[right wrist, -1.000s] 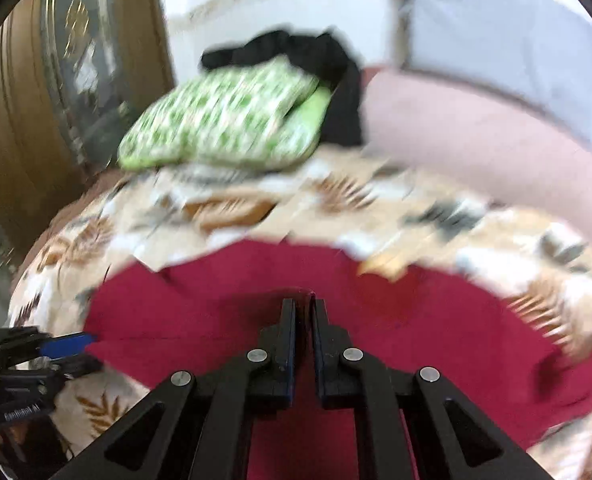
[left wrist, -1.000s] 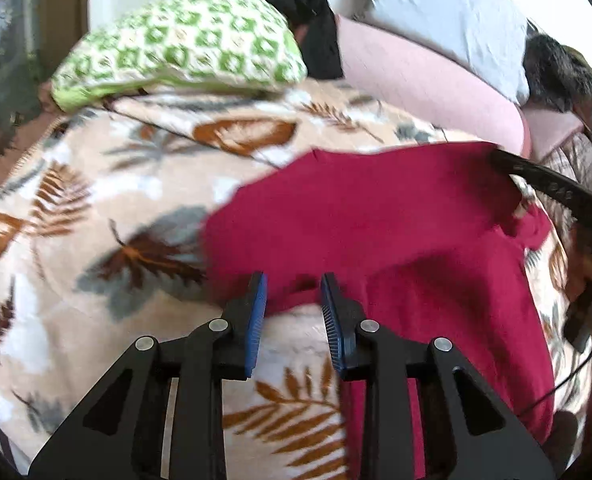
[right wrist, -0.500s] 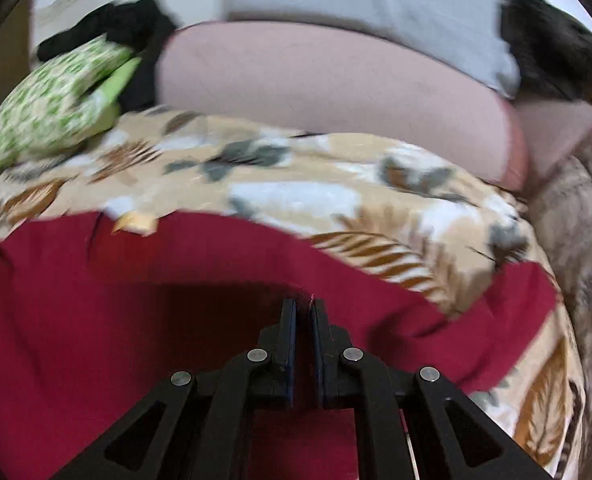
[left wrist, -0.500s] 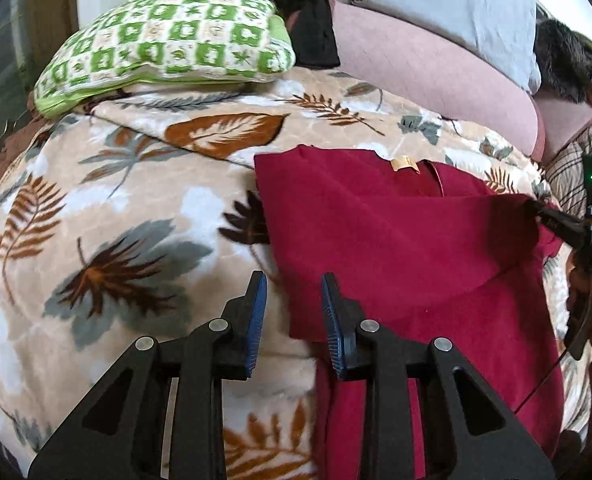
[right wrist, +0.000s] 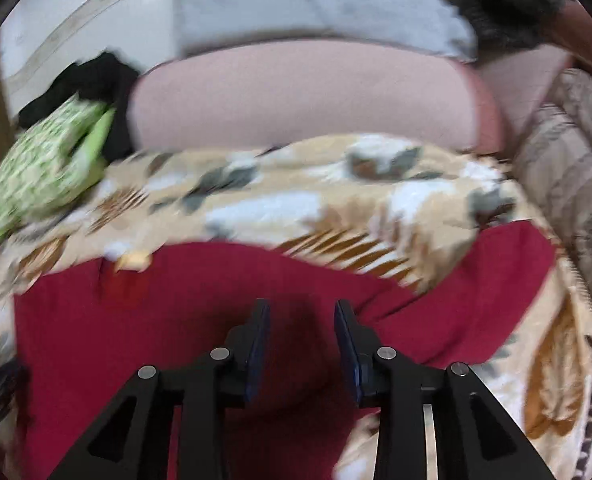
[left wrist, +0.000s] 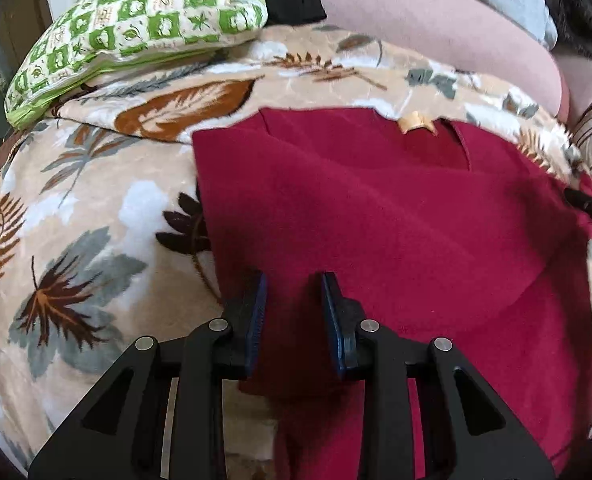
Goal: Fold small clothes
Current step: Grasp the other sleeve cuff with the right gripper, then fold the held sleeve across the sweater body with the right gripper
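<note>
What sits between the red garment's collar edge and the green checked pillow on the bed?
Only leaf-print blanket, nothing lying on it, between the red garment and the green checked pillow. Clearest in the left wrist view; the right wrist view is blurred.

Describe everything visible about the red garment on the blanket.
The red garment is a dark crimson, soft knit-looking top with a tan label at its neckline. It lies on the leaf-print blanket, its left part folded over the body with a straight edge, one sleeve spread right. Both the left gripper and right gripper are open above it.
</note>
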`<state>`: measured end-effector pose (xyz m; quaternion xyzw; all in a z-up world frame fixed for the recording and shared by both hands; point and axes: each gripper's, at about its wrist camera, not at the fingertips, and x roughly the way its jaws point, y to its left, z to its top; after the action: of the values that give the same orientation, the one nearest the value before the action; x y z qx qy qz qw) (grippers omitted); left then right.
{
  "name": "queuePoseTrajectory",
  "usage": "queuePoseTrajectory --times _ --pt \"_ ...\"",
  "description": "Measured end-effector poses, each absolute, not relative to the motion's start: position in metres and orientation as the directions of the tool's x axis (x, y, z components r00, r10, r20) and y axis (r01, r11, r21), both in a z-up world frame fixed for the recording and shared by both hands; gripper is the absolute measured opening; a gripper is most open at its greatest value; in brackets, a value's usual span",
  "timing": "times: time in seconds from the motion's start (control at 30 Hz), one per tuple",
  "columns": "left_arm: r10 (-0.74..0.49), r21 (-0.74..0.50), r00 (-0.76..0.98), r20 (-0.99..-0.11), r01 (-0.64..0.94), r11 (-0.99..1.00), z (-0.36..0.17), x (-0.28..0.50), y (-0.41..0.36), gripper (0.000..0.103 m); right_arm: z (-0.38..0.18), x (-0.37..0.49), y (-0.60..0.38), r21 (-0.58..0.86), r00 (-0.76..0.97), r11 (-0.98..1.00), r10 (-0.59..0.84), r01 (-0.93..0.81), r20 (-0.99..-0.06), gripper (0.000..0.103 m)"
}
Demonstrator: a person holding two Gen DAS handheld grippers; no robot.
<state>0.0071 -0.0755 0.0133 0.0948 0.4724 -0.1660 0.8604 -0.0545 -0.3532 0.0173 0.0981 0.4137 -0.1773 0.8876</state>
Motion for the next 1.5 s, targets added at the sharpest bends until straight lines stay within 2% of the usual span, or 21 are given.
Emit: queuePoseTrajectory --times 0.1,0.17,0.3,0.4,0.5,0.53,0.57,0.63,0.7,0.87,1.03,1.1,1.17,1.2,1.23,1.4,1.5 --pt "-0.169 0.051 0.515 -0.840 0.386 0.921 0.013 0.003 -0.081 0.031 -0.018 -0.036 -0.346 -0.015 0.506 0.922 -0.226 0.386 -0.833 0.032" --pt "-0.171 0.050 0.503 -0.847 0.397 0.916 0.019 0.000 -0.082 0.031 -0.027 -0.035 -0.349 -0.002 0.510 0.916 -0.225 0.401 -0.830 0.032" --pt "-0.230 -0.006 0.518 -0.824 0.398 0.917 0.040 -0.009 -0.082 0.031 -0.008 -0.048 -0.355 0.043 0.522 0.919 -0.183 0.392 -0.833 0.032" --pt "-0.278 -0.045 0.532 -0.800 0.409 0.912 0.055 -0.016 -0.091 0.031 0.008 -0.064 -0.369 0.021 0.538 0.904 -0.235 0.426 -0.810 0.032" --pt "-0.307 -0.053 0.518 -0.799 0.447 0.893 0.058 -0.021 -0.108 0.031 0.028 -0.083 -0.399 0.059 0.572 0.865 -0.277 0.498 -0.772 0.033" --pt "-0.307 -0.046 0.513 -0.801 0.459 0.887 0.056 -0.022 -0.114 0.031 0.034 -0.092 -0.414 0.086 0.580 0.838 -0.295 0.539 -0.759 0.041" --pt "-0.305 -0.036 0.506 -0.807 0.474 0.880 0.052 -0.023 -0.122 0.031 0.038 -0.098 -0.428 0.102 0.579 0.815 -0.311 0.570 -0.754 0.056" --pt "-0.307 -0.036 0.486 -0.818 0.490 0.871 0.044 -0.022 -0.131 0.031 0.043 -0.107 -0.462 0.124 0.555 0.753 -0.351 0.646 -0.754 0.072" --pt "-0.309 -0.044 0.467 -0.828 0.496 0.867 0.037 -0.022 -0.139 0.031 0.043 -0.107 -0.499 0.139 0.517 0.697 -0.368 0.703 -0.773 0.072" --pt "-0.300 -0.048 0.435 -0.849 0.502 0.864 0.018 -0.022 -0.152 0.031 0.032 -0.095 -0.573 0.276 0.492 0.555 -0.286 0.785 -0.822 0.072" --pt "-0.282 -0.020 0.436 -0.854 0.515 0.857 0.011 -0.023 -0.155 0.031 -0.003 -0.062 -0.611 0.217 0.366 0.488 -0.235 0.846 -0.900 0.072" --pt "-0.286 -0.024 0.430 -0.856 0.519 0.854 0.011 -0.022 -0.155 0.031 -0.014 -0.061 -0.614 0.198 0.347 0.485 -0.239 0.851 -0.907 0.068" --pt "-0.294 -0.035 0.425 -0.856 0.520 0.853 0.012 -0.021 -0.153 0.031 -0.008 -0.069 -0.611 0.205 0.382 0.513 -0.267 0.834 -0.885 0.027" --pt "-0.296 -0.038 0.423 -0.856 0.519 0.854 0.012 -0.020 -0.151 0.031 -0.003 -0.077 -0.608 0.234 0.416 0.531 -0.252 0.814 -0.874 0.023" --pt "-0.296 -0.039 0.424 -0.856 0.517 0.855 0.012 -0.019 -0.150 0.031 0.004 -0.088 -0.606 0.270 0.457 0.547 -0.239 0.792 -0.856 0.014" --pt "-0.295 -0.047 0.430 -0.853 0.500 0.865 0.018 -0.021 -0.141 0.031 0.042 -0.179 -0.580 0.385 0.610 0.580 -0.258 0.718 -0.749 0.012" --pt "-0.295 -0.051 0.433 -0.852 0.491 0.870 0.023 -0.023 -0.138 0.031 0.028 -0.228 -0.570 0.403 0.605 0.556 -0.241 0.727 -0.759 0.012"
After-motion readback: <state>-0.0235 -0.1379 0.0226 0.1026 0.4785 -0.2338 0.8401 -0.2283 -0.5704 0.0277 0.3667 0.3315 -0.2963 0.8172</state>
